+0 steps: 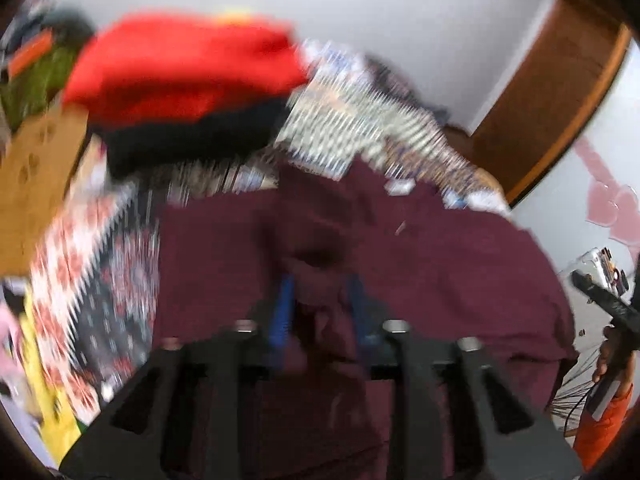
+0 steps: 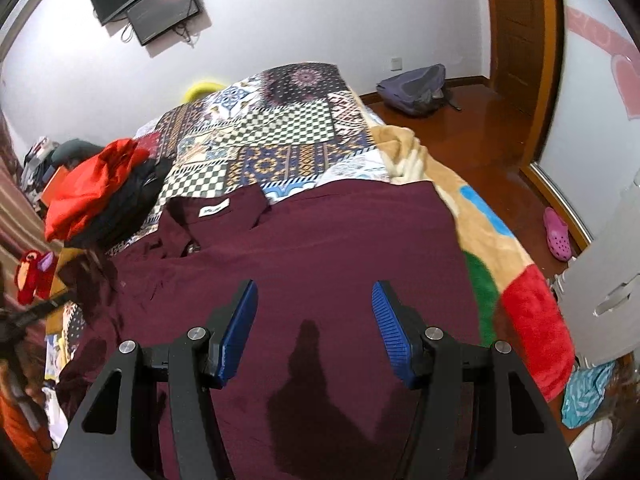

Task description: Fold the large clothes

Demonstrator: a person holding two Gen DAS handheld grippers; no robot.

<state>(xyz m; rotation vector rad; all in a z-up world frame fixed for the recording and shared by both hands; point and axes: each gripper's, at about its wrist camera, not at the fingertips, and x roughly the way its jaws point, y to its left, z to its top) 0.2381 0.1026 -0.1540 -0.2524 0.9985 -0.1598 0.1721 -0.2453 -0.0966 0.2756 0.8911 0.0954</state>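
A large maroon shirt (image 2: 312,248) lies spread on the bed, collar and white label (image 2: 214,209) at the far left. My right gripper (image 2: 314,300) is open and empty, hovering just above the shirt's middle. In the blurred left wrist view, my left gripper (image 1: 322,300) has its blue fingers closed on a bunched fold of the maroon shirt (image 1: 440,264). The other gripper (image 1: 608,304) shows at the right edge of that view.
A patchwork quilt (image 2: 280,128) covers the bed, with a coloured fleece blanket (image 2: 500,248) on its right side. A pile of red and black clothes (image 2: 100,196) sits at the left. A backpack (image 2: 416,88) and pink shoe (image 2: 558,234) lie on the wooden floor.
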